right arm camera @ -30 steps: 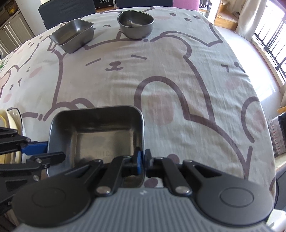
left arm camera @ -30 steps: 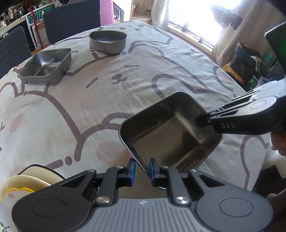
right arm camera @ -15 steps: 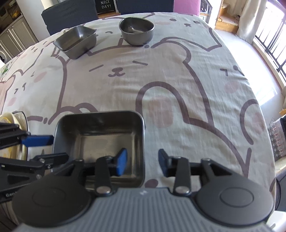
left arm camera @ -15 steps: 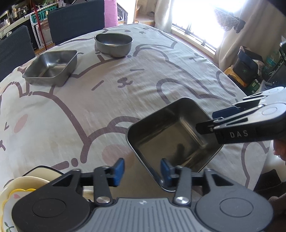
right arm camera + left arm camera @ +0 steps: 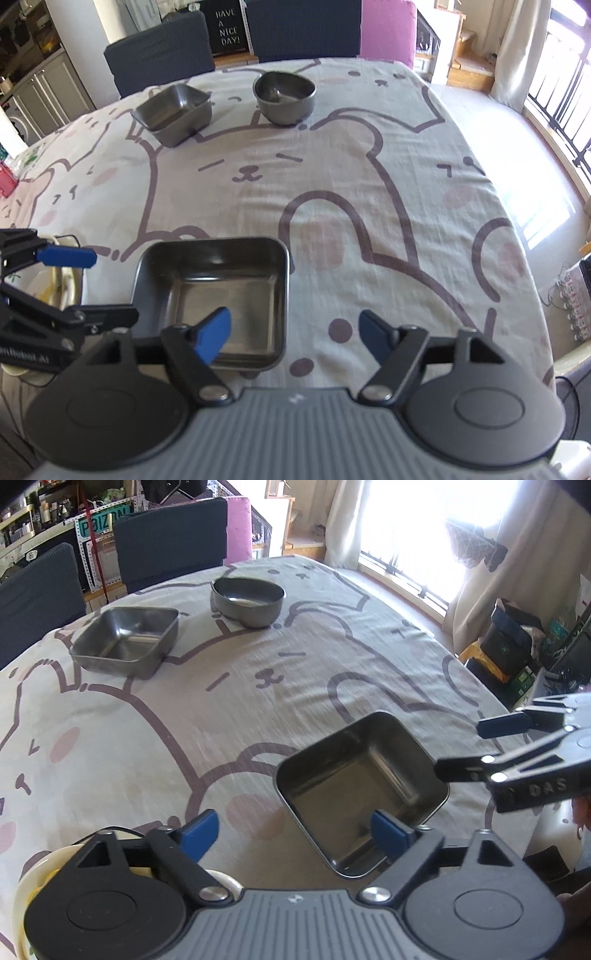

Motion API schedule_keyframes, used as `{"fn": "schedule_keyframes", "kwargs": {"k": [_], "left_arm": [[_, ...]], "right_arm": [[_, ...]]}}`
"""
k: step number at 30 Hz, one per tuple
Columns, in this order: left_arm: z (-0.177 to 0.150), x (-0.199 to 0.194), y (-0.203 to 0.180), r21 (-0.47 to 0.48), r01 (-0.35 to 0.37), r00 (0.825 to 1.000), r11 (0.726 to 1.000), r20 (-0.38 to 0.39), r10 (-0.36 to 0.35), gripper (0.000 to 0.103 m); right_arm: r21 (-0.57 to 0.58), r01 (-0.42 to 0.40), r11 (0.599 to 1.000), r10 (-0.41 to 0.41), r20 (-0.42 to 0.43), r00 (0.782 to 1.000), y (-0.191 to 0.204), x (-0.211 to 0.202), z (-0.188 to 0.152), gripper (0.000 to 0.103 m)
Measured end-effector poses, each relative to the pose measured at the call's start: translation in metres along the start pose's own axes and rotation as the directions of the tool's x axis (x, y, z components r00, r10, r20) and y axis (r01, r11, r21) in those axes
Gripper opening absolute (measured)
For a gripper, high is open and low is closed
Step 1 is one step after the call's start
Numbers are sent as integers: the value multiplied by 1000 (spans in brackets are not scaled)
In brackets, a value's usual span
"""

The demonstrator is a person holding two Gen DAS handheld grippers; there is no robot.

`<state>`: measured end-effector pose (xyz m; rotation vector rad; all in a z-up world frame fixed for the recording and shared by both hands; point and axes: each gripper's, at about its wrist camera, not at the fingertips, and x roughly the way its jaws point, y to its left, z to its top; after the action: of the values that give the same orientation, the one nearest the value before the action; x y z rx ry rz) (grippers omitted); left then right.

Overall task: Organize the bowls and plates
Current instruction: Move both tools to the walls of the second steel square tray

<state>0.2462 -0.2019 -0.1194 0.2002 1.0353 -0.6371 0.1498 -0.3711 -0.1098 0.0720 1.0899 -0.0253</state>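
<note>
Left wrist view: the left claw [image 5: 295, 830] is opening wide, nothing pinched; the near square tray [image 5: 360, 794] rests at 4 o'clock on the counter [image 5: 258, 709], apparently just set down. The right claw [image 5: 476, 749] stands apart at 3 o'clock. A second square tray [image 5: 125, 646] and round bowl [image 5: 247, 600] sit at 11 and 12, open cloth between.

Right wrist view: the right claw [image 5: 295, 334] is opening too, straddling the tray's [image 5: 218, 291] right rim [image 5: 286, 295] without touching. The counter edge [image 5: 535, 295] falls away at 3 o'clock.
</note>
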Motion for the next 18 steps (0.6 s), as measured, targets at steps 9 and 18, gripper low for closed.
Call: {"fn": "schedule_keyframes", "kwargs": {"k": [9,18], "left_arm": [[3,-29,22,-23,-24,997,999,72,25,101],[19,-54,71,-101,-95,976,990,187,113,102]], "right_arm": [[6,-18,1000,17,118,993,-3,-27,-6,103],[92,-7,996,-17,252,967,8,-36,14,103]]}}
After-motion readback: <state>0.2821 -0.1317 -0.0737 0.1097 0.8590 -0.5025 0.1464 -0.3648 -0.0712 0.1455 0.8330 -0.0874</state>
